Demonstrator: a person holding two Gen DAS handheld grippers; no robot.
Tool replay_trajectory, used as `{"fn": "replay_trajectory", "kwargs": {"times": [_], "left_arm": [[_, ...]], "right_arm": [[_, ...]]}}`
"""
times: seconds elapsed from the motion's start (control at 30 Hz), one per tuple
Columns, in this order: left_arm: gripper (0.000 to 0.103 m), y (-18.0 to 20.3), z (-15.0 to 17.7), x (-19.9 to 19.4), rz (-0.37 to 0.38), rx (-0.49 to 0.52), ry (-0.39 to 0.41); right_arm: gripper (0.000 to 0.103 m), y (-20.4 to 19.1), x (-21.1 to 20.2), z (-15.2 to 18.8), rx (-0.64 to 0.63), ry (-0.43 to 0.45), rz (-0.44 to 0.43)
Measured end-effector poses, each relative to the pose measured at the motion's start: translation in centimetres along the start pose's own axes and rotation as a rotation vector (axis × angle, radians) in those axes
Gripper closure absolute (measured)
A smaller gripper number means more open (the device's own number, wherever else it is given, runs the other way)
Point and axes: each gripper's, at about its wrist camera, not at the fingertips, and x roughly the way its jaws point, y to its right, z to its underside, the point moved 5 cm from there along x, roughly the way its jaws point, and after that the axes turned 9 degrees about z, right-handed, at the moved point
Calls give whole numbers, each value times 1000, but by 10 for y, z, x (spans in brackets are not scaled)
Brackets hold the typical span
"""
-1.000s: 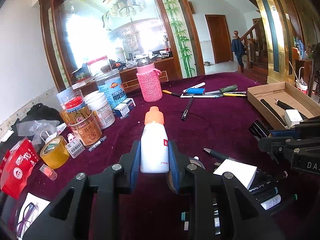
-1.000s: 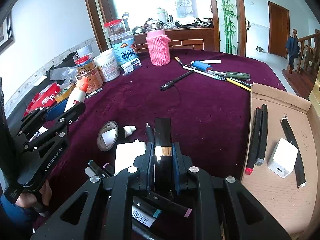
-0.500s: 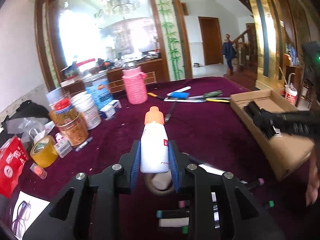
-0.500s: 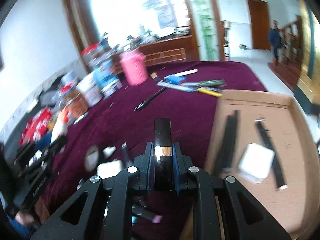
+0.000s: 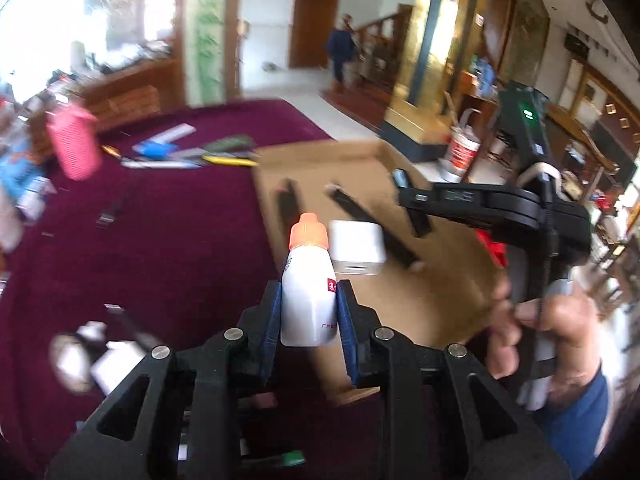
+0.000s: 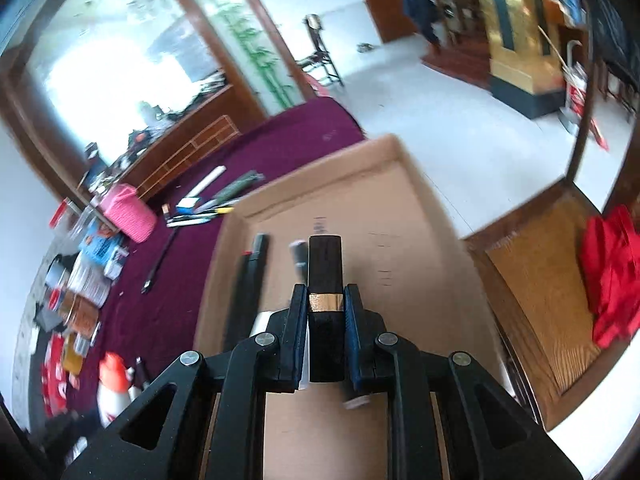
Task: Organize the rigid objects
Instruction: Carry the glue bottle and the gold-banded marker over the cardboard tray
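My left gripper (image 5: 308, 306) is shut on a white bottle (image 5: 308, 300) with an orange cap, held upright above the near edge of the cardboard tray (image 5: 440, 292). My right gripper (image 6: 325, 312) is shut on a black rectangular case (image 6: 325, 276) with a gold band, held over the cardboard tray (image 6: 420, 240). In the tray lie black sticks (image 5: 372, 220) and a white square adapter (image 5: 357, 246). In the left wrist view the right gripper (image 5: 408, 196) reaches over the tray from the right, with a hand (image 5: 540, 336) on its handle. The bottle (image 6: 114, 384) shows at the lower left of the right wrist view.
A maroon cloth (image 5: 140, 248) covers the table. Pens (image 5: 188, 156), a pink knit-covered bottle (image 5: 74, 146), jars (image 6: 88, 280) and small items crowd its far and left side. A wooden chair seat (image 6: 540, 280) with red cloth (image 6: 612, 280) stands right of the tray.
Both grippers have swung to the right, from over the cluttered cloth to over the cardboard tray, each still holding its object. The right gripper has also rolled.
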Motion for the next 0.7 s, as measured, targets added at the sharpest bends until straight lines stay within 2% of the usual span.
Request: {"fn": "replay_trajectory", "kwargs": {"times": [0.17, 0.47, 0.7], "left_arm": [[79, 22, 6, 32, 43, -32, -79], [79, 20, 17, 55, -24, -46, -117], [79, 20, 26, 64, -32, -55, -150]], "right_arm": [[87, 6, 10, 3, -25, -44, 78], [87, 10, 15, 9, -70, -81, 131], [87, 6, 18, 13, -105, -98, 148]]}}
